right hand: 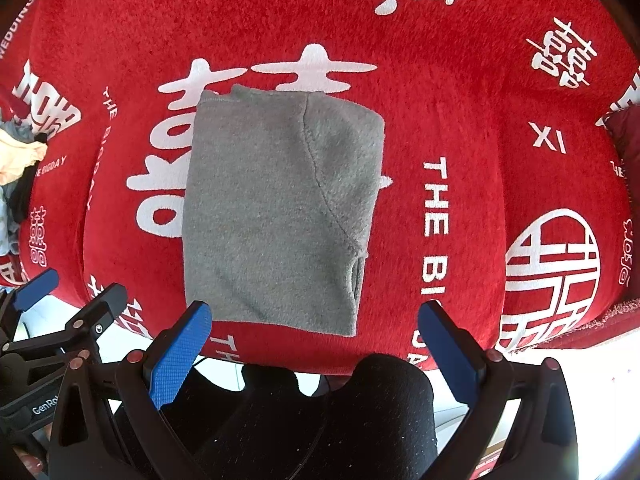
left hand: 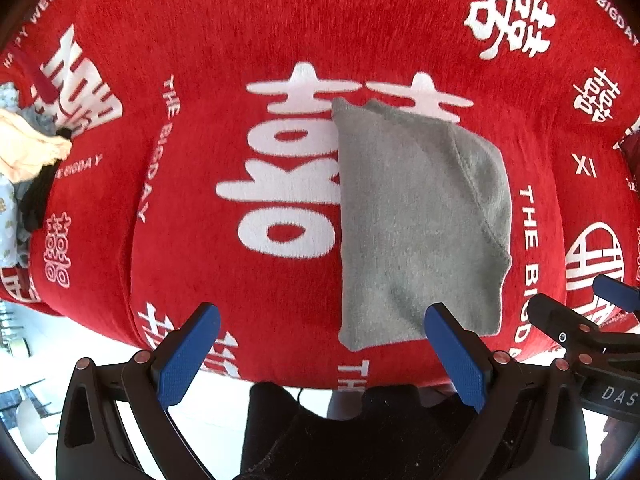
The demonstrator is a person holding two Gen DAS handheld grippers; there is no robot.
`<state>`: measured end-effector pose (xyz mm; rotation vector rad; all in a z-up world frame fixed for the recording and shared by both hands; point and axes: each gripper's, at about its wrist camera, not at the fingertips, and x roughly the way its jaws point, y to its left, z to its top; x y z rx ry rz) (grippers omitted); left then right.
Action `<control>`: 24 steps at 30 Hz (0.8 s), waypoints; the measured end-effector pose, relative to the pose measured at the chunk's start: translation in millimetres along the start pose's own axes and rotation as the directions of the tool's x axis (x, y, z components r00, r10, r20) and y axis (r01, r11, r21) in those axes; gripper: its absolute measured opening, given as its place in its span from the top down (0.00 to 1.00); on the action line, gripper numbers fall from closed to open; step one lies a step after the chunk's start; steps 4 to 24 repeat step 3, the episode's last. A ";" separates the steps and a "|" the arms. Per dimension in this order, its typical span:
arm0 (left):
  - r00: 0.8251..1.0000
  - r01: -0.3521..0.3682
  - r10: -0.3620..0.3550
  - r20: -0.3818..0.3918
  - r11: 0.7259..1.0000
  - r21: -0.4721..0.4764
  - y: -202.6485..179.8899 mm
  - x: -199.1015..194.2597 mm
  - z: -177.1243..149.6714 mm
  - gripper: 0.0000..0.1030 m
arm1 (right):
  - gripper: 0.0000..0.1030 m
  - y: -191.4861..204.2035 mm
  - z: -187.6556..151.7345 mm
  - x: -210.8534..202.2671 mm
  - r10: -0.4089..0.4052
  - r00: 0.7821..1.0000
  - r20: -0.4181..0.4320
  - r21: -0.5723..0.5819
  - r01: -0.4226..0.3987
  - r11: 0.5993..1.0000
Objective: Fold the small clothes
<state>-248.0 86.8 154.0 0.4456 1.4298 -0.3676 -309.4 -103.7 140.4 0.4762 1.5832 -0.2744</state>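
A grey fleece garment (left hand: 416, 216) lies folded flat on the red cloth-covered table (left hand: 224, 40); in the right wrist view the garment (right hand: 276, 208) sits dead ahead. My left gripper (left hand: 320, 320) hovers open at the table's near edge, its right finger (left hand: 460, 356) just over the garment's near corner, nothing held. My right gripper (right hand: 316, 320) is open too, straddling the garment's near edge from above, empty. Each gripper shows at the edge of the other's view: the right gripper (left hand: 576, 312) and the left gripper (right hand: 68, 300).
A pile of small clothes (left hand: 28, 160), peach, grey, black and pale blue, sits at the table's left edge, also visible as the pile (right hand: 16, 160). A dark red object (right hand: 624, 132) lies at the right edge. A person's dark clothing (right hand: 320, 412) is below the grippers.
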 end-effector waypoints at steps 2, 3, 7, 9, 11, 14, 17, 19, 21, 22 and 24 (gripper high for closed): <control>1.000 -0.004 0.004 0.004 1.000 0.015 -1.7 -0.3 0.8 0.01 | 0.00 -0.9 0.9 -0.2 -0.001 1.000 0.001 0.001 0.001 1.000; 1.000 -0.002 0.002 0.002 1.000 0.019 -2.1 0.2 1.2 0.01 | 0.00 -1.4 1.3 -0.1 -0.002 1.000 0.002 0.003 0.002 1.000; 1.000 -0.002 0.002 0.002 1.000 0.019 -2.1 0.2 1.2 0.01 | 0.00 -1.4 1.3 -0.1 -0.002 1.000 0.002 0.003 0.002 1.000; 1.000 -0.002 0.002 0.002 1.000 0.019 -2.1 0.2 1.2 0.01 | 0.00 -1.4 1.3 -0.1 -0.002 1.000 0.002 0.003 0.002 1.000; 1.000 -0.002 0.002 0.002 1.000 0.019 -2.1 0.2 1.2 0.01 | 0.00 -1.4 1.3 -0.1 -0.002 1.000 0.002 0.003 0.002 1.000; 1.000 -0.002 0.002 0.002 1.000 0.019 -2.1 0.2 1.2 0.01 | 0.00 -1.4 1.3 -0.1 -0.002 1.000 0.002 0.003 0.002 1.000; 1.000 -0.002 0.002 0.002 1.000 0.019 -2.1 0.2 1.2 0.01 | 0.00 -1.4 1.3 -0.1 -0.002 1.000 0.002 0.003 0.002 1.000; 1.000 -0.002 0.002 0.002 1.000 0.019 -2.1 0.2 1.2 0.01 | 0.00 -1.4 1.3 -0.1 -0.002 1.000 0.002 0.003 0.002 1.000; 1.000 -0.002 0.002 0.002 1.000 0.019 -2.1 0.2 1.2 0.01 | 0.00 -1.4 1.3 -0.1 -0.002 1.000 0.002 0.003 0.002 1.000; 1.000 -0.002 0.002 0.002 1.000 0.019 -2.1 0.2 1.2 0.01 | 0.00 -1.4 1.3 -0.1 -0.002 1.000 0.002 0.003 0.002 1.000; 1.000 -0.002 0.002 0.002 1.000 0.019 -2.1 0.2 1.2 0.01 | 0.00 -1.4 1.3 -0.1 -0.002 1.000 0.002 0.003 0.002 1.000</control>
